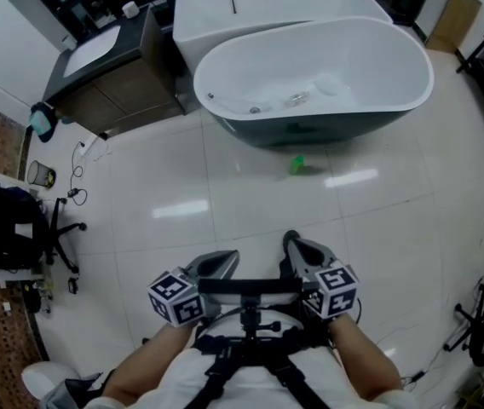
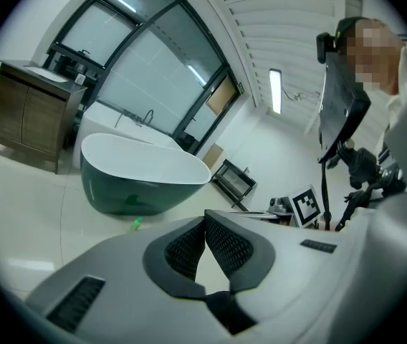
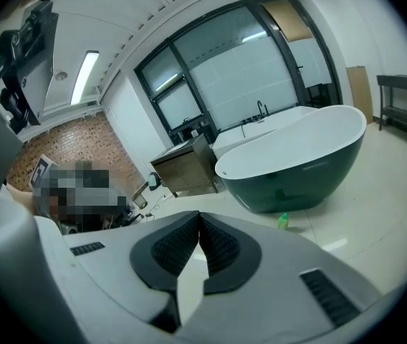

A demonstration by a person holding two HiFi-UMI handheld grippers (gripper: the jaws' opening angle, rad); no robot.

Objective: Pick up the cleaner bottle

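We log green cleaner bottle (image 1: 296, 165) seemingly upright on floor (image 1: 378, 220) just before bathtub (image 1: 327, 133), well ahead of us. Right hand-held gripper (image 1: 292, 239) nearer, almost in line; left hand-held gripper (image 1: 227, 257) offset. Both pressed together, empty.

Bathroom showroom, freestanding bathtub (image 1: 310, 75), wooden vanity with basin (image 1: 106, 75), glossy tiled floor (image 1: 225, 211)

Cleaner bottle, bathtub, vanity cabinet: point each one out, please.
cleaner bottle (image 1: 296, 165), head view, green body.
bathtub (image 1: 310, 132), head view, dark outer wall.
vanity cabinet (image 1: 116, 102), head view, wooden front.
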